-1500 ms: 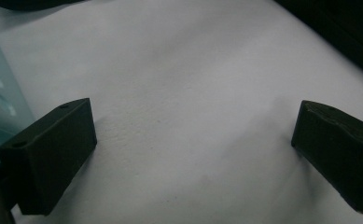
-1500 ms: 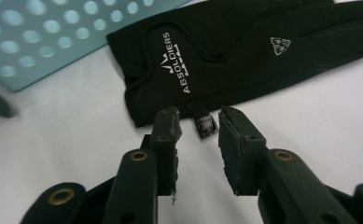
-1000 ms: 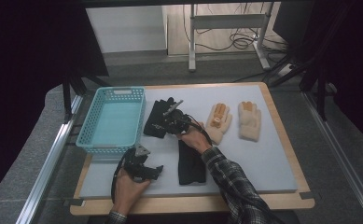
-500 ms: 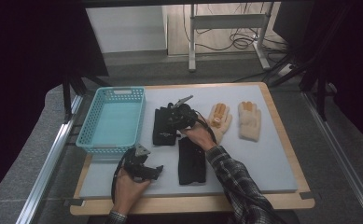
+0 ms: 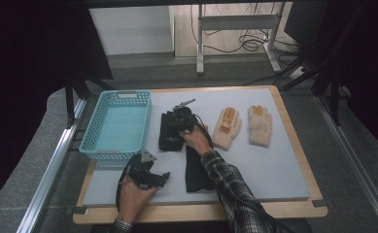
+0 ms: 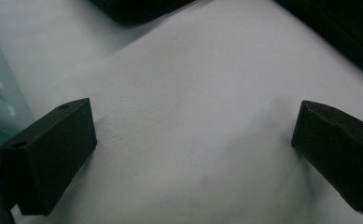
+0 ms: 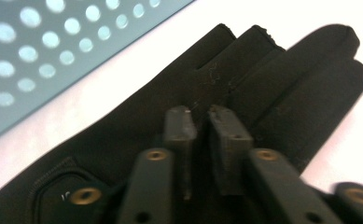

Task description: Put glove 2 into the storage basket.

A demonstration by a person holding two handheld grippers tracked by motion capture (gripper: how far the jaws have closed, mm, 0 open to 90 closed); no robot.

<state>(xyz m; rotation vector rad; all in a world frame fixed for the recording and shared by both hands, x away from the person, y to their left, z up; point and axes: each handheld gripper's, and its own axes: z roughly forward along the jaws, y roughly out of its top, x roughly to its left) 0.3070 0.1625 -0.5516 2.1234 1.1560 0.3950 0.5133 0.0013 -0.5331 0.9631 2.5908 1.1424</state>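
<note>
Right gripper (image 7: 198, 116): jaws nearly together, just been closing, pinching the fabric of a black glove (image 7: 170, 130) at its palm; whether the cloth is truly caught between the pads I cannot tell for sure, but the tips press into it. In the high view the right gripper (image 5: 179, 121) sits on this black glove (image 5: 169, 133), which lies flat just right of the turquoise basket (image 5: 96, 136). A second black glove (image 5: 196, 170) lies nearer, under the right forearm. Left gripper (image 5: 150, 175): jaws spread wide, nothing between them, over bare grey mat (image 6: 193, 116) near the basket's near corner. Two cream gloves (image 5: 228, 127) (image 5: 259, 125) lie side by side to the right.
</note>
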